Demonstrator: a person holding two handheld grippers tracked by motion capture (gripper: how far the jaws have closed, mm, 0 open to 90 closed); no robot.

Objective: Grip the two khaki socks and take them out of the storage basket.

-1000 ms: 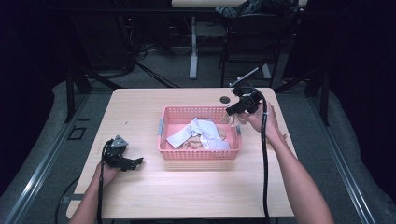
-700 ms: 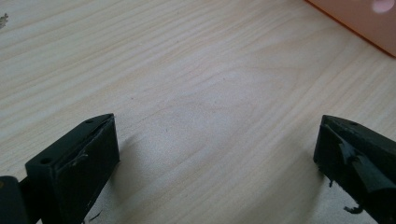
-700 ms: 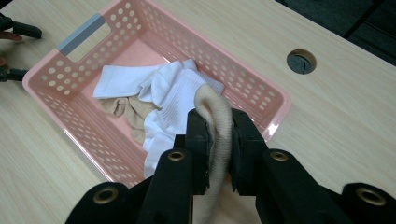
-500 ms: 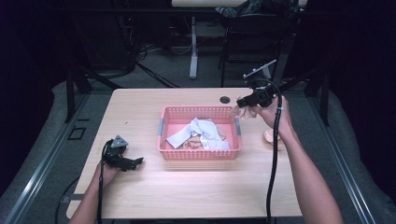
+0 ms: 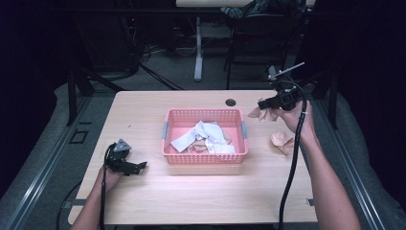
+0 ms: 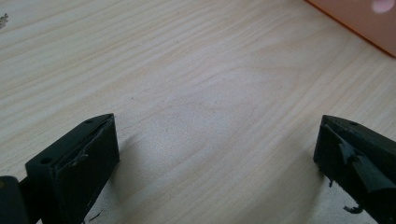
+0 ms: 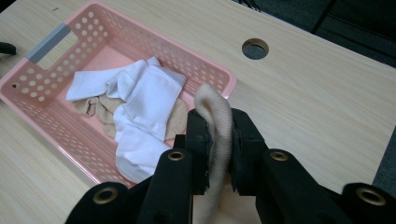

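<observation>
A pink basket (image 5: 205,157) stands mid-table, holding white socks (image 5: 206,134) and beige ones. My right gripper (image 5: 262,103) hovers above the table just right of the basket's far right corner, shut on a beige sock (image 5: 261,114) that dangles from it. In the right gripper view that beige sock (image 7: 215,105) is pinched between the two jaws of my right gripper (image 7: 218,135), with the basket (image 7: 140,18) and white socks (image 7: 144,98) beyond. My left gripper (image 5: 139,166) rests on the table at the near left, open. In the left gripper view, bare wood lies between the jaws of my left gripper (image 6: 217,154).
Another crumpled beige sock (image 5: 282,141) lies on the table right of the basket, beside the right forearm. A round cable hole (image 5: 231,102) sits behind the basket. The table's right edge is close to the right hand.
My right gripper has moved to the right and a little up, carrying the beige sock away from the basket's far right corner. The left gripper has stayed where it was.
</observation>
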